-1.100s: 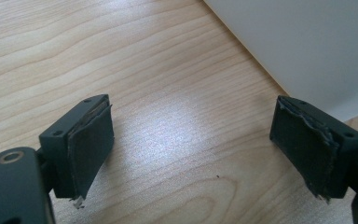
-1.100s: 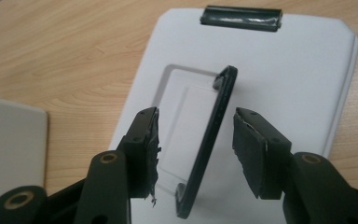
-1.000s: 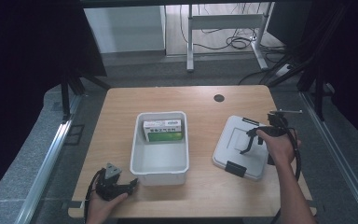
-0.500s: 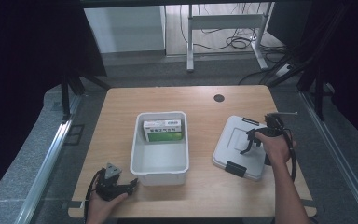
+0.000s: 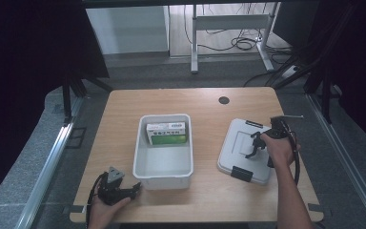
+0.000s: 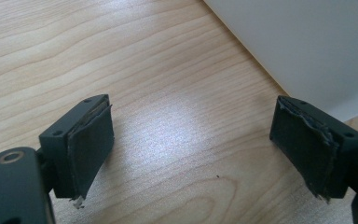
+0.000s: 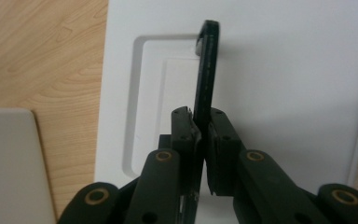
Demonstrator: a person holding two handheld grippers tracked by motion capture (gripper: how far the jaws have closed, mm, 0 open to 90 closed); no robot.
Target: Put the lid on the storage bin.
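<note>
White plastic lid (image 5: 246,149) with black clips lies flat on the light wooden desk (image 5: 205,102), right of the open white plastic bin (image 5: 163,170) holding a green-and-white carton (image 5: 167,133) at its far end. Right claw (image 7: 202,140) is clamped on the lid's thin black swing handle (image 7: 207,70), raised upright — likely the lid pick-up step. Next move probably calls for lifting it clear, carrying left, squaring it over the bin. Left claw (image 6: 191,149) idles wide apart, empty, at the near-left desk just beside the bin's wall.

The green and white box (image 5: 167,133) carries print too small to read.
</note>
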